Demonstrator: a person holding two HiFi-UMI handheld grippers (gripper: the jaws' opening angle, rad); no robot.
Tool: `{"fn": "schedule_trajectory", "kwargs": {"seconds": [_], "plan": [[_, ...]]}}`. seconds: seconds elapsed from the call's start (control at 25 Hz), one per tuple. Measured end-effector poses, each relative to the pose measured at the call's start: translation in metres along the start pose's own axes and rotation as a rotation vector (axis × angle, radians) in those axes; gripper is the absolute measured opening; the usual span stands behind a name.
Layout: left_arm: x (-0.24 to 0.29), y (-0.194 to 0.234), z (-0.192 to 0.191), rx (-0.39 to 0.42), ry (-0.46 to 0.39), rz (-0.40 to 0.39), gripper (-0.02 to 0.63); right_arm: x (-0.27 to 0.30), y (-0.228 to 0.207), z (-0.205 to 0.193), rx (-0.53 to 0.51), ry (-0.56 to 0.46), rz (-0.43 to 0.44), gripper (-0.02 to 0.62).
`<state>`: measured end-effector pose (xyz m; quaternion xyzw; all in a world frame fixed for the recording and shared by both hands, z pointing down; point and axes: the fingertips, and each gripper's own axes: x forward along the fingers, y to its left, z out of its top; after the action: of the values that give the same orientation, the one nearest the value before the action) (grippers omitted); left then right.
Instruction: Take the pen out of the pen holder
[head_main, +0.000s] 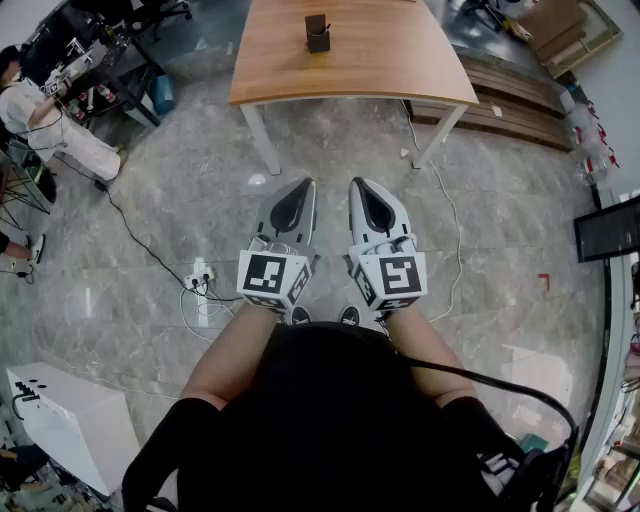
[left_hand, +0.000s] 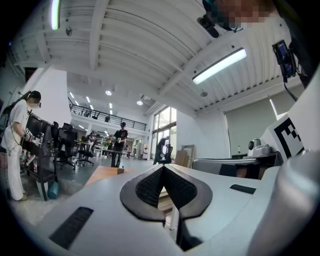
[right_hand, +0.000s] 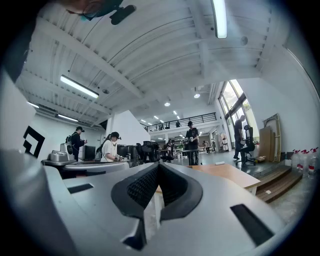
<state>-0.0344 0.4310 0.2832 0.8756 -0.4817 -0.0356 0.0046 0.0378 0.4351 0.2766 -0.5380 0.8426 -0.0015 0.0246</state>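
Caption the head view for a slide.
Left tongs and right tongs, shut and empty, short of the pen holder on the table.

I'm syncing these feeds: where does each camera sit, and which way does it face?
Head view: on the person's head, facing steeply down at table and pen holder; forearms, left gripper, right gripper show.
Left gripper view: on that gripper, facing level along its shut jaws.
Right gripper view: the same, jaws shut.
Shared: all show the table.
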Motion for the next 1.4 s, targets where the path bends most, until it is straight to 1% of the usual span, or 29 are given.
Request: {"fn": "schedule_trajectory", "kwargs": {"seconds": [0.52, 0.68, 0.92, 1.16, 1.4], "plan": [[0.010, -0.009, -0.006, -0.003, 0.016, 0.028, 0.000, -0.004, -0.015, -0.004, 0.001, 0.001, 0.017, 0.014], [0.018, -0.016, -0.007, 0.002, 0.015, 0.046, 0.000, -0.003, -0.026, -0.006, 0.027, 0.011, 0.051, 0.014], [0.028, -0.023, -0.019, -0.014, 0.021, 0.092, 0.000, -0.005, -0.054, -0.010, 0.013, -0.001, 0.041, 0.014], [0.055, -0.020, -0.036, -0.030, 0.054, 0.106, 0.000, 0.012, -0.083, -0.022, 0.037, 0.017, 0.039, 0.014], [0.109, 0.012, -0.049, -0.044, 0.057, 0.097, 0.000, 0.060, -0.109, -0.042, 0.032, 0.060, 0.034, 0.014]]}}
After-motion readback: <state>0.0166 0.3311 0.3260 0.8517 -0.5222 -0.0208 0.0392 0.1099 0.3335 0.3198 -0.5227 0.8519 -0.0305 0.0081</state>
